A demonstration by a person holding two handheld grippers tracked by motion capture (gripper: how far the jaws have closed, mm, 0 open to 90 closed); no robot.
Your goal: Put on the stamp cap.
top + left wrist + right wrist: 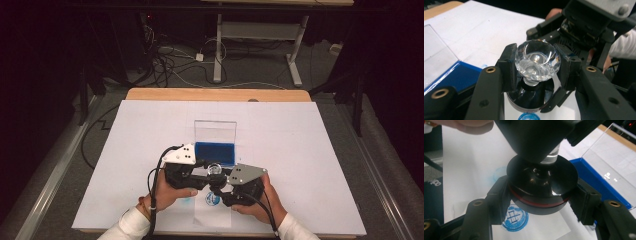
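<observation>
crystal-knobbed stamp, round black base

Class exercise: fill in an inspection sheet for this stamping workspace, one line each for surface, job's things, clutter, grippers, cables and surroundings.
Surface: white sheet over a wooden table.
Job's things: stamp with clear faceted knob and black round base; blue ink pad in a case with its clear lid up; round blue print on a paper slip.
Clutter: nothing seen.
Grippers: left gripper shut on the knob; right gripper shut on the base.
Cables: one black cable trails from each gripper.
Surroundings: dark room, floor wires, white desk frame.
</observation>
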